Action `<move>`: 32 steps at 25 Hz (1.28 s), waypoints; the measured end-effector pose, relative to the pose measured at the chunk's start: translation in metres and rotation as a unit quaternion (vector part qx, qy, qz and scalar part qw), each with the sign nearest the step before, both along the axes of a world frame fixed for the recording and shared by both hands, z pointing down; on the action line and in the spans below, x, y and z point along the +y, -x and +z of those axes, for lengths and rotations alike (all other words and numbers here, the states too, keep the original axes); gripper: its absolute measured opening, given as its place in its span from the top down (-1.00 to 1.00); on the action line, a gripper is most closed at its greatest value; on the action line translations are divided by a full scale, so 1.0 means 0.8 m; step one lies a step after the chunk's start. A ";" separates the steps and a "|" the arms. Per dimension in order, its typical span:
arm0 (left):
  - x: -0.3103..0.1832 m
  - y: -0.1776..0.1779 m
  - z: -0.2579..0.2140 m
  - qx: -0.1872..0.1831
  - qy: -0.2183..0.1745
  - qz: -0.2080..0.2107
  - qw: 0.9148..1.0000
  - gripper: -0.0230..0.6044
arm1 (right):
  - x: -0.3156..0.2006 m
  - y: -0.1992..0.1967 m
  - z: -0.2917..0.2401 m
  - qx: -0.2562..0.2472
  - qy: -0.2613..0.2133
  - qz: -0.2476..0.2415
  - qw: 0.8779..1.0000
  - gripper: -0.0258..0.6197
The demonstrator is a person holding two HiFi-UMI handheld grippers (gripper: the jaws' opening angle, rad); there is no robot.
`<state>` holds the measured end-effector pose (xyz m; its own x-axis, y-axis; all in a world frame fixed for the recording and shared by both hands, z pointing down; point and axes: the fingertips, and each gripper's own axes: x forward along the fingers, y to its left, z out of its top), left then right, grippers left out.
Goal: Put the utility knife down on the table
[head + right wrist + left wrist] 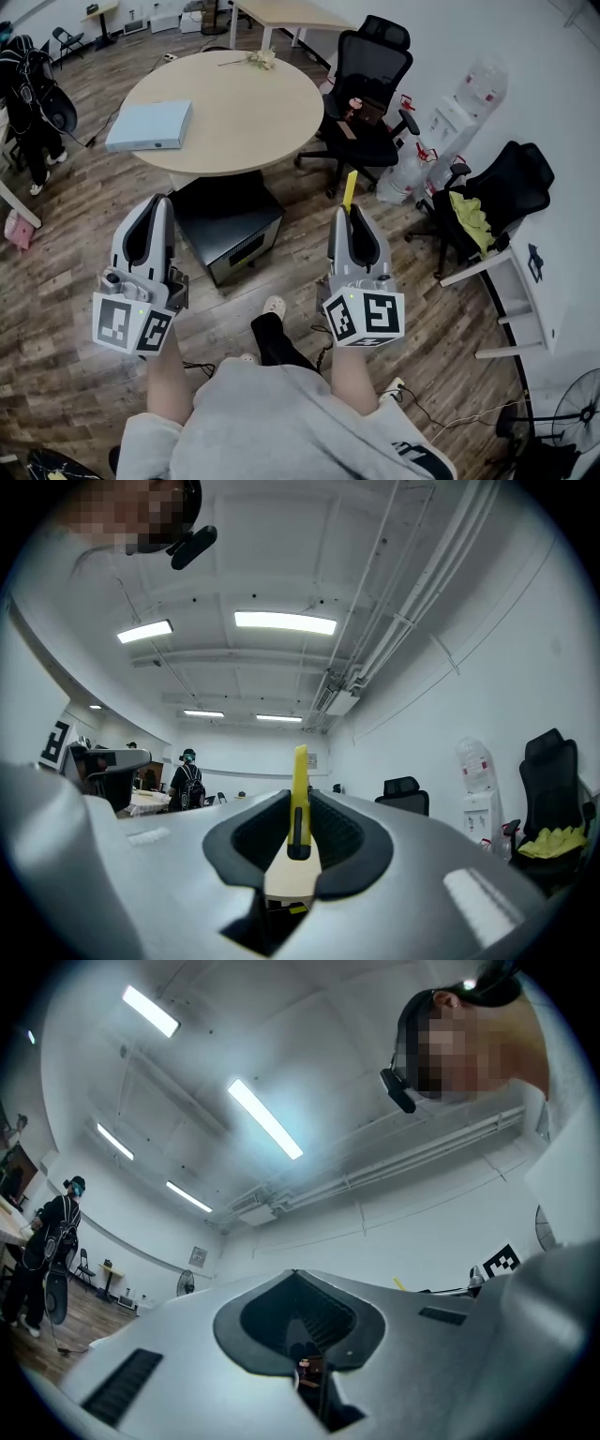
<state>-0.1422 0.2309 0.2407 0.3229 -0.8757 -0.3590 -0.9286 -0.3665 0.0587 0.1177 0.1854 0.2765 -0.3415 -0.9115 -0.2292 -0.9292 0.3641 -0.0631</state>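
A yellow utility knife (350,190) sticks out forward from my right gripper (352,212), which is shut on it. In the right gripper view the knife (300,794) stands upright between the dark pads, its black slider facing the camera. My left gripper (160,201) is held level beside it, shut with nothing between its jaws (302,1283). The round beige table (253,112) lies ahead of both grippers, well beyond their tips. Both grippers hang over the wooden floor.
On the table's left part lies a flat blue-grey box (150,125), with some flowers (260,59) at its far edge. A black cabinet (230,225) stands between the grippers and the table. Black office chairs (370,94) stand to the right, and a person (187,780) is far off.
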 end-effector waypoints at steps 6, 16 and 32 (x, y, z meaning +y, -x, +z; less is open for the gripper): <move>-0.039 0.021 0.003 0.004 0.000 -0.020 1.000 0.90 | -0.053 0.017 0.001 0.001 -0.001 -0.014 1.000 0.69; -0.139 0.016 -0.010 -0.004 -0.011 -0.035 0.999 0.90 | -0.165 0.027 -0.007 0.002 -0.010 -0.040 0.999 0.69; -0.306 -0.038 -0.013 -0.006 -0.020 -0.042 0.999 0.90 | -0.331 -0.015 -0.002 0.007 -0.014 -0.062 0.998 0.69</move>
<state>-0.1120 -0.0140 0.2299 0.2530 -0.8850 -0.3909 -0.9568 -0.2887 0.0344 0.1300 -0.0795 0.2746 -0.4553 -0.8549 -0.2489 -0.8771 0.4786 -0.0394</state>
